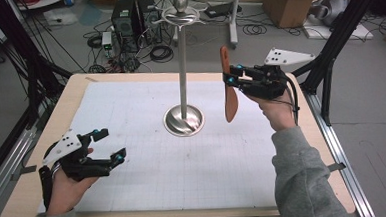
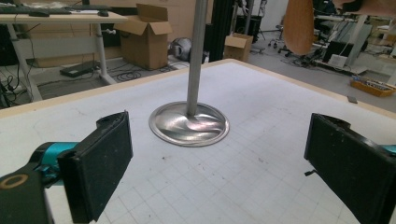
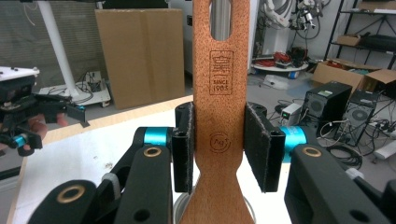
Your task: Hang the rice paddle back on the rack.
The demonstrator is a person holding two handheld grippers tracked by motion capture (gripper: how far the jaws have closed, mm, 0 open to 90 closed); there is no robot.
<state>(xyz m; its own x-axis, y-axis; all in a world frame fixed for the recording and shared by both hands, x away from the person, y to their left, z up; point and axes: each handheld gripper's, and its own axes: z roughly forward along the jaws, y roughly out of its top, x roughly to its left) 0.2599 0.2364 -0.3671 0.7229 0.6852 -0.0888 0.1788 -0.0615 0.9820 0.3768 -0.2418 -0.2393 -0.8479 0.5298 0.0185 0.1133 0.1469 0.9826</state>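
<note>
While the person's left hand rests low over the white gridded mat at about eight o'clock on the pale wooden table, the left gripper it holds stands with its jaws spread wide and nothing between them; in the left gripper view the two black pads frame bare mat, well apart from each other. Ahead of it, near the centre of the mat, stands a tall polished steel stand with a round dished base, a slim upright pole and a ball finial above curved arms at the top; the base sits flat on the mat, and the left gripper view shows it at twelve o'clock from the open jaws. Just to the right of the pole, at about two o'clock on the table, the right gripper is clamped on a flat reddish-brown wooden spatula, held upright in the air, handle up and broad blade hanging down, clear of the mat and close beside the pole without touching it. In the right gripper view the pads press both edges of the spatula's handle just above where it widens, a stamped maker's mark and an oval hanging slot above them. A grey sleeve covers the right forearm.
</note>
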